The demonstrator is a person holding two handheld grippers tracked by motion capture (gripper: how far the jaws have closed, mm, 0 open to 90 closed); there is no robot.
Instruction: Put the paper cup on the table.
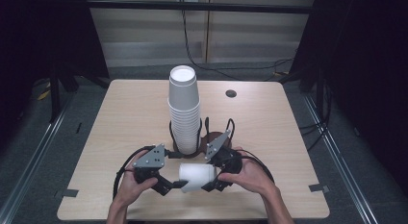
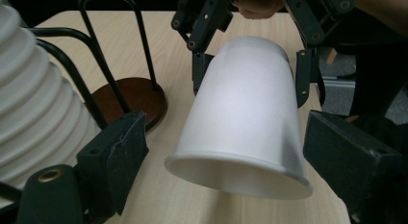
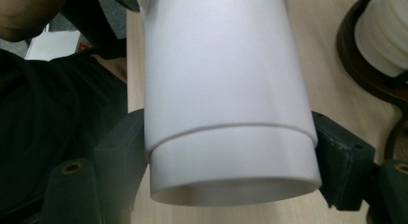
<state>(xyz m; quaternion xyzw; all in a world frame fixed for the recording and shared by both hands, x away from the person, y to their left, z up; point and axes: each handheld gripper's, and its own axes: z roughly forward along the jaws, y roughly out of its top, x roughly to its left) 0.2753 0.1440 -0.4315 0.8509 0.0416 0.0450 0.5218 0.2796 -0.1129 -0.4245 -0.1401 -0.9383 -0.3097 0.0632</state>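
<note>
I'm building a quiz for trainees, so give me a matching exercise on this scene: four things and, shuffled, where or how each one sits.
Things:
1. loose white cup
2. cup stack
3. brown base
4. dark round hole

Places or states:
A. in the table top, far side, right of the stack
B. sideways, held between black jaws
C. standing as a tall tower
D. flat on the table beside the stack, nothing on it

Pairs: 1-B, 2-C, 3-D, 4-A

Table evenly lit; dark surroundings; close-ups soft.
</note>
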